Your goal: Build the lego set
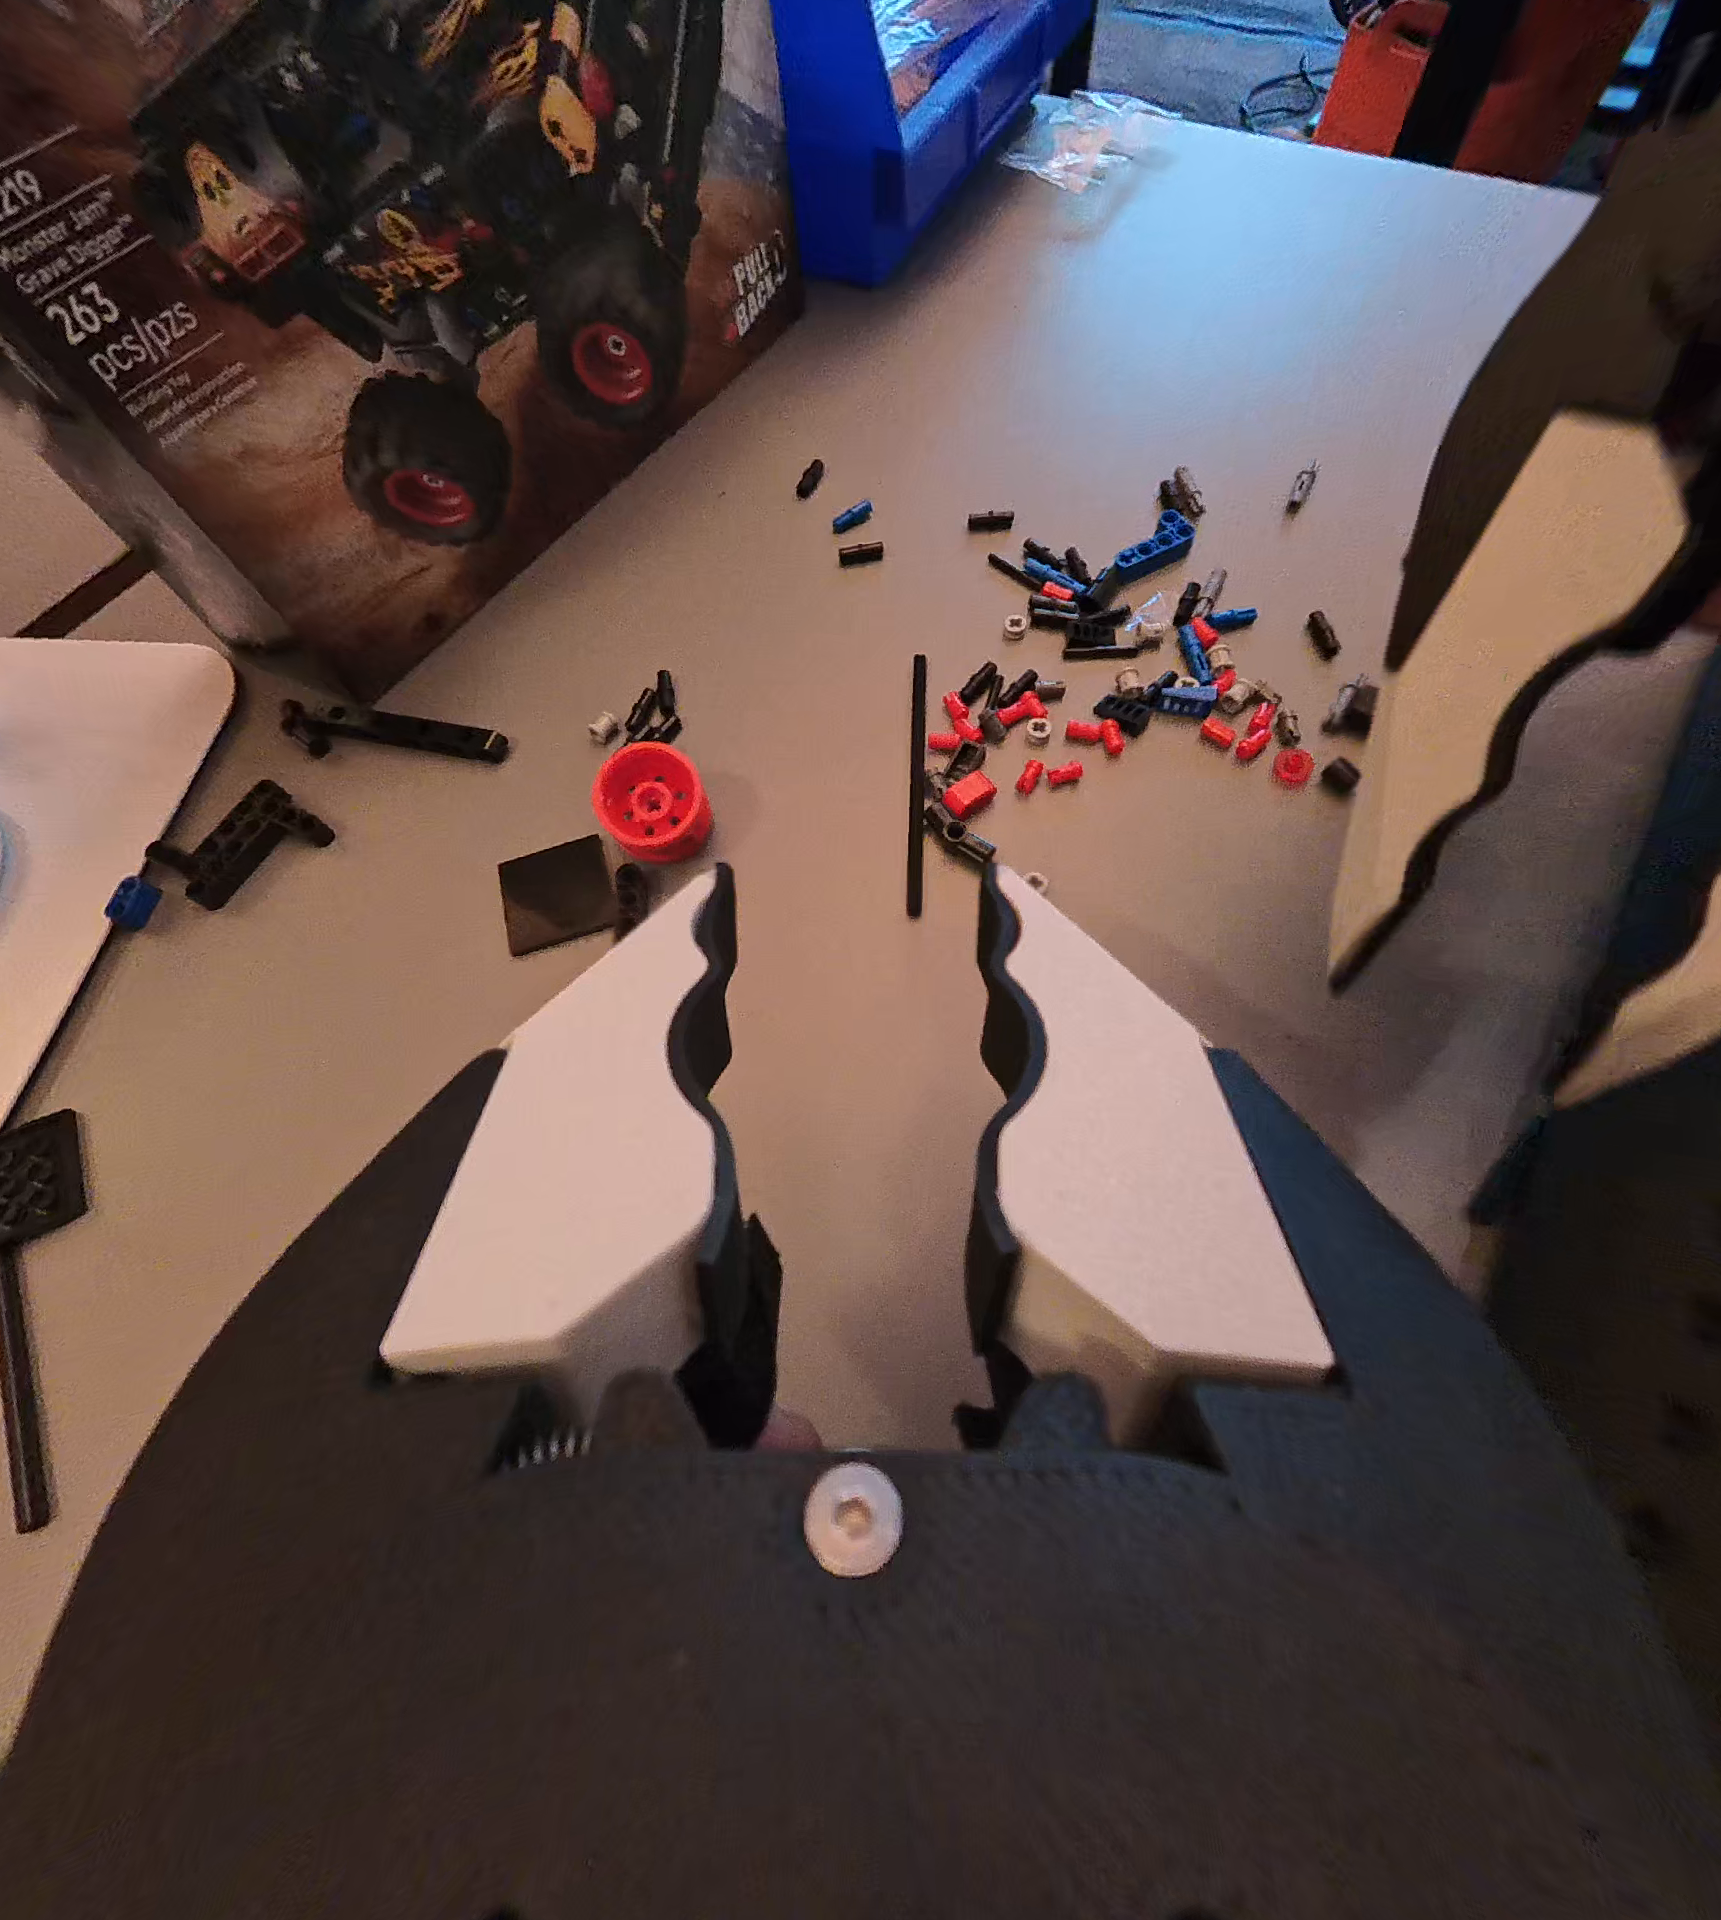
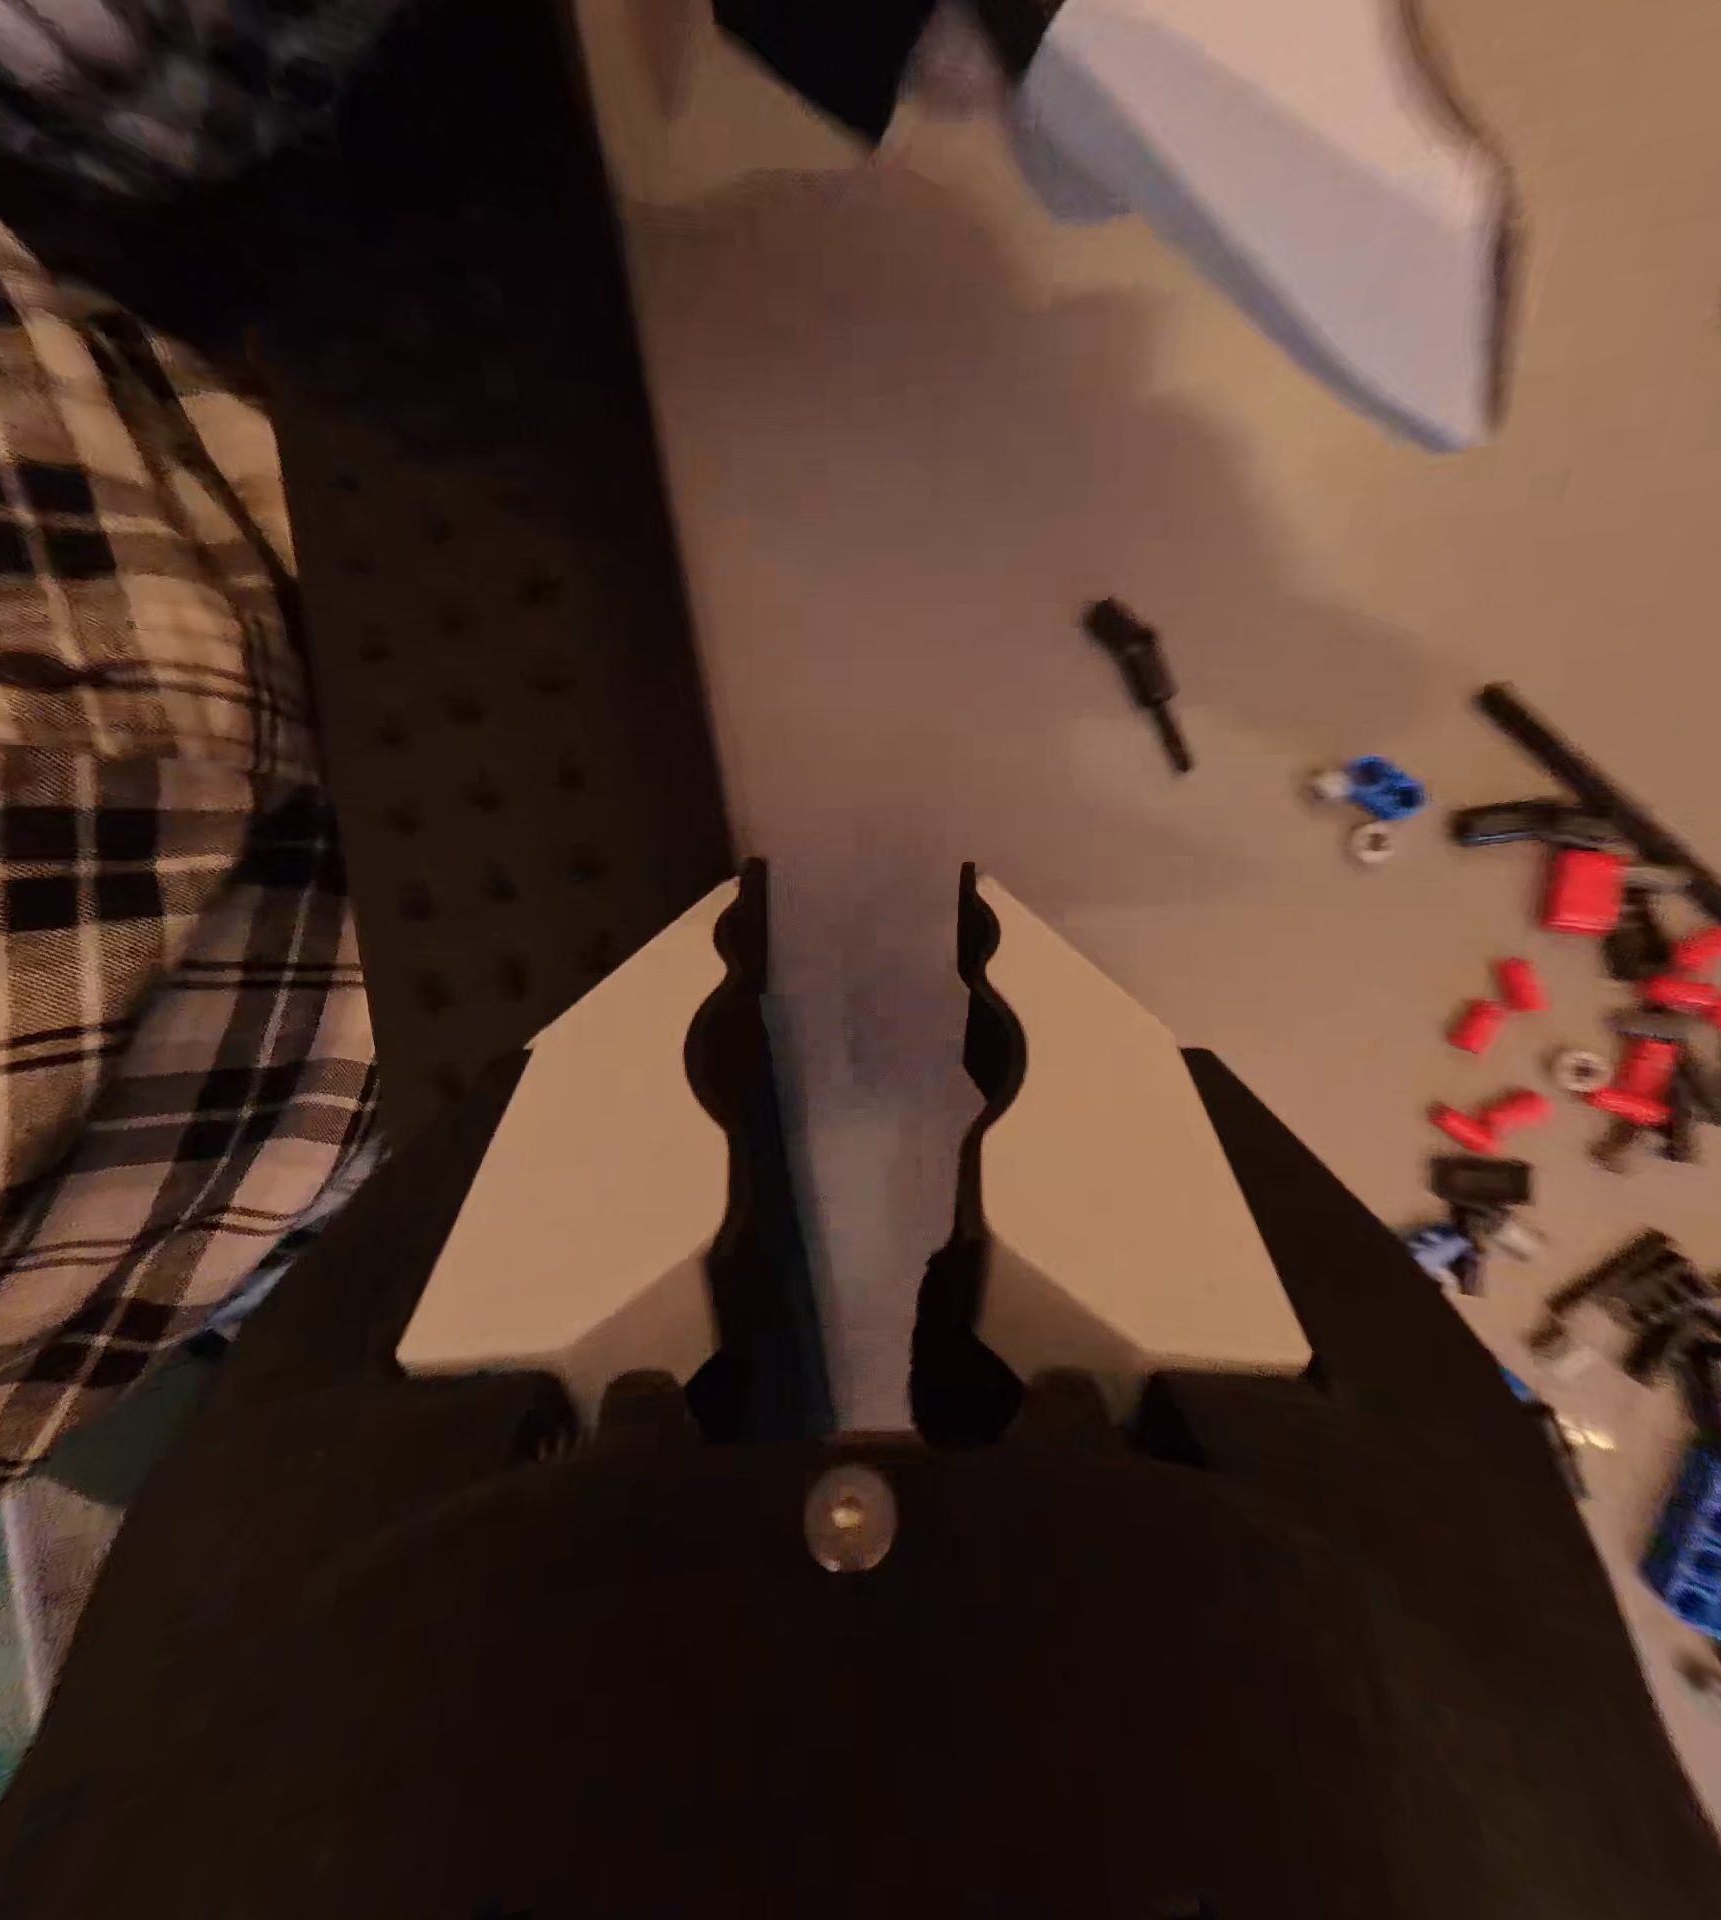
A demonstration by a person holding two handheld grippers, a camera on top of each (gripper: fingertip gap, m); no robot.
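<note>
My left gripper (image 1: 856,883) is open and empty above the grey table (image 1: 1199,332). Just beyond its tips lie a long black axle (image 1: 916,784), a red wheel hub (image 1: 650,802) and a black square tile (image 1: 557,891). A scatter of small red, black and blue pins and beams (image 1: 1136,665) lies to the right. My right gripper (image 2: 861,883) is open and empty; it also shows at the right edge of the left wrist view (image 1: 1521,665). In the blurred right wrist view the loose pieces (image 2: 1645,1039) and a blue beam (image 2: 1708,1548) lie to its right.
The set's box (image 1: 347,312) stands at the back left beside a blue bin (image 1: 897,135). A white tray (image 1: 45,831) sits at the left. Black beams (image 1: 399,732) (image 1: 243,842) and a black plate on an axle (image 1: 4,1195) lie near it. A person's plaid sleeve (image 2: 77,831) fills the right wrist view's left side. The red wheel hub (image 1: 650,802) lies around 9 cm away from my left fingertips.
</note>
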